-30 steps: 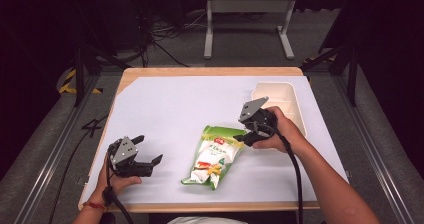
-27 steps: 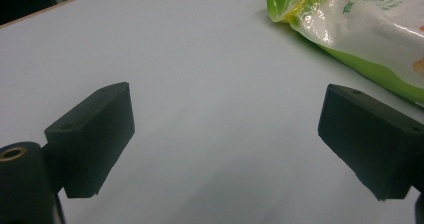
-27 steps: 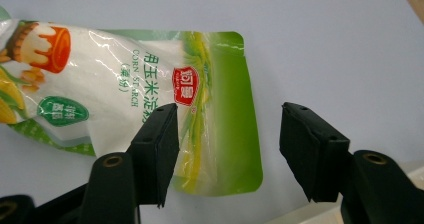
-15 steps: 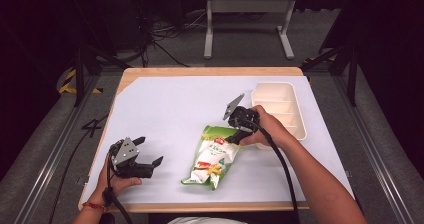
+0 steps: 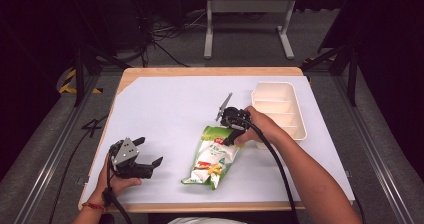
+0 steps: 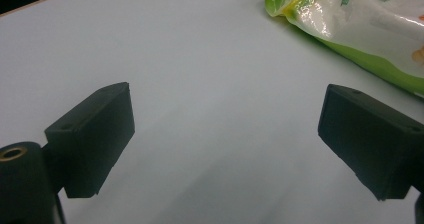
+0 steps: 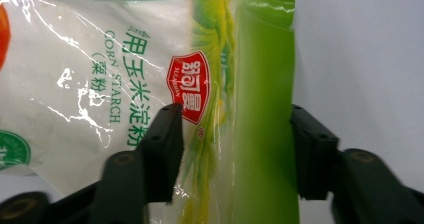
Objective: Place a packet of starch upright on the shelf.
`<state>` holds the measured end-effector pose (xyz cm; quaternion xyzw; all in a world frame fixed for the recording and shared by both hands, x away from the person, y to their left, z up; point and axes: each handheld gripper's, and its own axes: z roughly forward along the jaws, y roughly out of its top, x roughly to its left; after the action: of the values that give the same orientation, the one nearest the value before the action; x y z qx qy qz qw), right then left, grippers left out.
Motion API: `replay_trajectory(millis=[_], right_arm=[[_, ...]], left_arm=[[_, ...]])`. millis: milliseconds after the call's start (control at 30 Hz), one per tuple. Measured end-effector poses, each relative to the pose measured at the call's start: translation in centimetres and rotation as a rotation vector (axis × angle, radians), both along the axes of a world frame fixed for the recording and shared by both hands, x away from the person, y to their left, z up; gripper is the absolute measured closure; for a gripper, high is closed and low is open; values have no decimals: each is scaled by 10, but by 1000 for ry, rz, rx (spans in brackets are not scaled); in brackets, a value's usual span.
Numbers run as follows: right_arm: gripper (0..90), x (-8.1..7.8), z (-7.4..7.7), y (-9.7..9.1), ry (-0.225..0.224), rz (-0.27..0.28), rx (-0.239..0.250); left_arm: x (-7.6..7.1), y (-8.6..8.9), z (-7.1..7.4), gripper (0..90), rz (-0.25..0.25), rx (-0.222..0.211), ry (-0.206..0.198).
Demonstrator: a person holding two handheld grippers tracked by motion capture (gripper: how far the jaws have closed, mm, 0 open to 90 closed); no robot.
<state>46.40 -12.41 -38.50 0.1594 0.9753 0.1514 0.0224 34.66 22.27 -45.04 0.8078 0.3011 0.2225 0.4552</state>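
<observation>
A green and white corn starch bag [image 5: 212, 156] lies flat on the white table, its top end toward the tray. My right gripper [image 5: 228, 138] points down at that top end. In the right gripper view the right gripper [image 7: 235, 121] is open, its jaws standing either side of the green top strip of the bag [image 7: 100, 59] without pinching it. My left gripper [image 5: 150, 152] rests near the front left of the table, held in a hand. In the left gripper view the left gripper [image 6: 227, 109] is open over bare table, with the bag [image 6: 360, 24] farther off at upper right.
A cream compartment tray [image 5: 300, 119] sits at the right of the table, just behind the right hand. The white table cover [image 5: 165, 104] stretches bare between the two grippers. A cable trails from each gripper toward the front edge.
My right gripper has moved left from over the tray and tipped down onto the bag's top end. The left gripper and the bag have stayed put.
</observation>
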Motion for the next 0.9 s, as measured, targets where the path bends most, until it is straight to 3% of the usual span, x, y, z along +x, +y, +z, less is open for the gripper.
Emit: replay_trajectory(millis=[133,267,667,900], right_arm=[[809,-1,4,1,20,33,32],[878,-5,4,4,13,57,22],[899,-13,14,5,-26,72,36],[899,-20,31,6,-55,91,81]], left_arm=[[0,-2,0,88,-3,3,3],[0,-3,-1,88,-12,10,6],[0,-1,-1,90,-9,7,8],[0,0,0,90,-7,3,4]])
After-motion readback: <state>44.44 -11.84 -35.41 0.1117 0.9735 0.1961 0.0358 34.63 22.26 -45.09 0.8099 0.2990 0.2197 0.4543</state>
